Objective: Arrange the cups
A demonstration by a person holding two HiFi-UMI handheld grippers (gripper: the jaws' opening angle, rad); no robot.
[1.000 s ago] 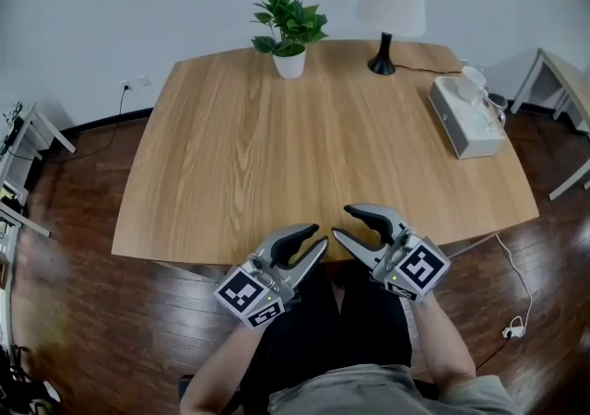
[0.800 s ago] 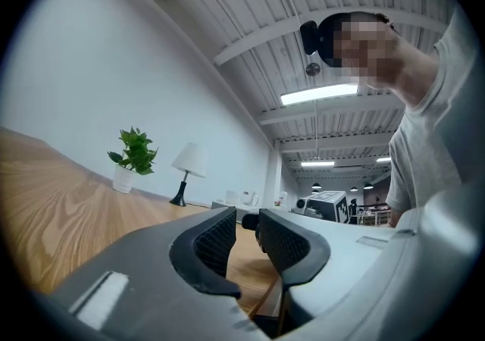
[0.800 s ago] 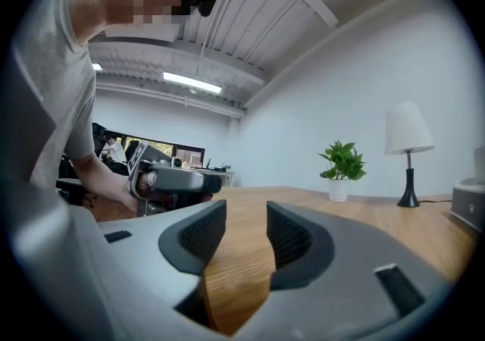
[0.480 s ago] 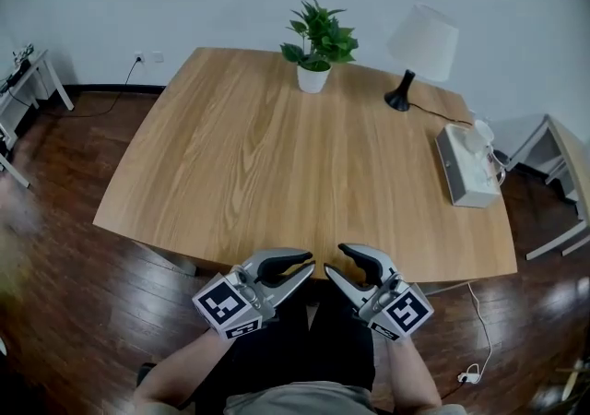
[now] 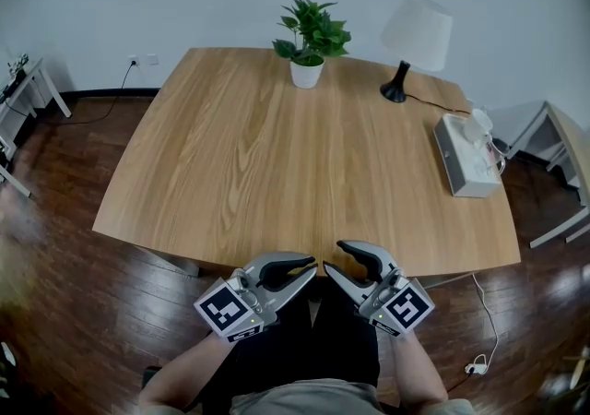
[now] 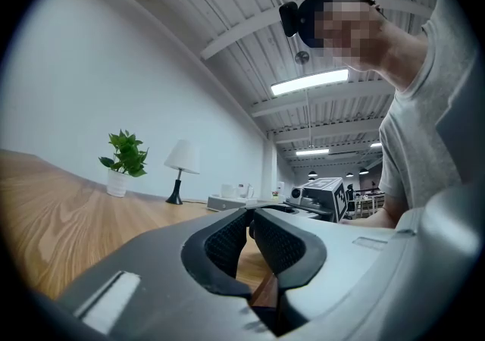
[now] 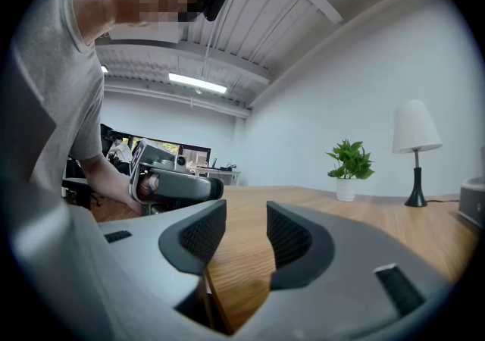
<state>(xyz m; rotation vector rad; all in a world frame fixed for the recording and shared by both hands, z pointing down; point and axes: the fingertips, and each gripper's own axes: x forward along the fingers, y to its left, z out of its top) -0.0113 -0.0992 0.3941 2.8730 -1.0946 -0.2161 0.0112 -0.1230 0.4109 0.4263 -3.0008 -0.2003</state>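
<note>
1. Counter (image 5: 230, 155): light wood with rounded corners, filling the middle of the head view. Most of its top is bare.
2. Cups (image 5: 481, 127): small white cup-like shapes at the right of the frame, resting on top of item 3. They are too small for you to count or confirm, and they are well apart from both of your grippers.
3. White box (image 5: 459, 169): oblong, lying flat near the counter's right edge.
4. Lamp (image 5: 417, 30): white shade on a black base, at the upper right of the counter, with its cord trailing toward the box.
5. Potted plant (image 5: 310, 40): green leaves in a white pot, at the upper centre by the far edge.
6. Your left gripper (image 5: 312, 267): at the lower centre, over the counter's near edge. Its 2 jaws are drawn together until the tips meet, with only a thin slit between the pads and nothing in it. Its marker cube (image 5: 230, 309) faces up.
7. Your right gripper (image 5: 332, 255): just beside the left one, and the tips of the 2 grippers are near each other. Its jaws stand apart with only bare counter showing in the gap, so it holds nothing. Its marker cube (image 5: 407, 307) faces up.
8. Floor (image 5: 64, 256): dark wood boards, with a white cable (image 5: 484, 349) at the lower right.
</note>
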